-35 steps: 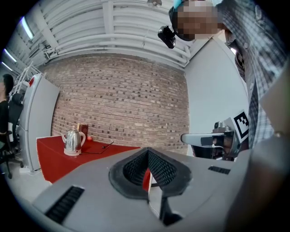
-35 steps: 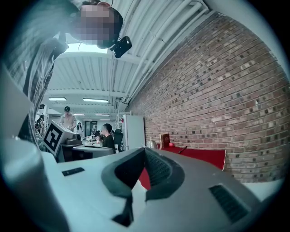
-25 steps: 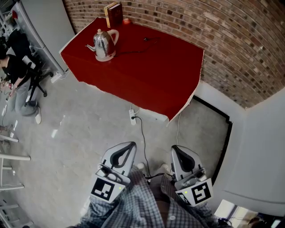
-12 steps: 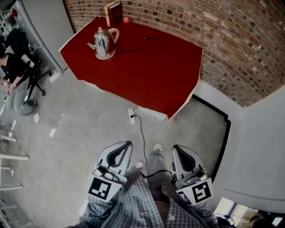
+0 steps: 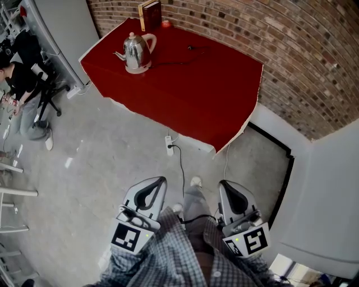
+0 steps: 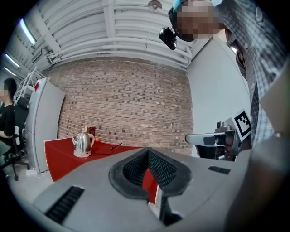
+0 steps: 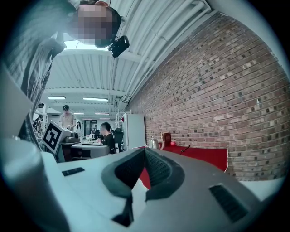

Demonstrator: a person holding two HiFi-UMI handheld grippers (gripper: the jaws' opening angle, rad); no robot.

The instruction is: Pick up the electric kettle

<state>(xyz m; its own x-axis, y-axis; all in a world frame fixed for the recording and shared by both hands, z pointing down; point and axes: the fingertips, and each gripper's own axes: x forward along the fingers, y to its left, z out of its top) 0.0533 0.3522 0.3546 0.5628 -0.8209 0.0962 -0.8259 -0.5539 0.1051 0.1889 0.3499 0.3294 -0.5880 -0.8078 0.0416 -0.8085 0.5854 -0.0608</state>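
Grippers, two: left gripper and right gripper were held low, side by side over the concrete floor. Both had jaws pressed together with nothing between them. Each carried one marker cube, left cube and right cube, printed with a black-and-white square pattern.

One electric kettle, silver with a pale handle, stood upright on its base near the far left corner of the red table, well apart from both grippers. Any brand on it was too small to read.

One black cord lay on the tabletop beside the kettle. One upright dark book, print unreadable, and one small red object sat by the brick wall. One white power strip lay on the floor. One seated person was at far left.
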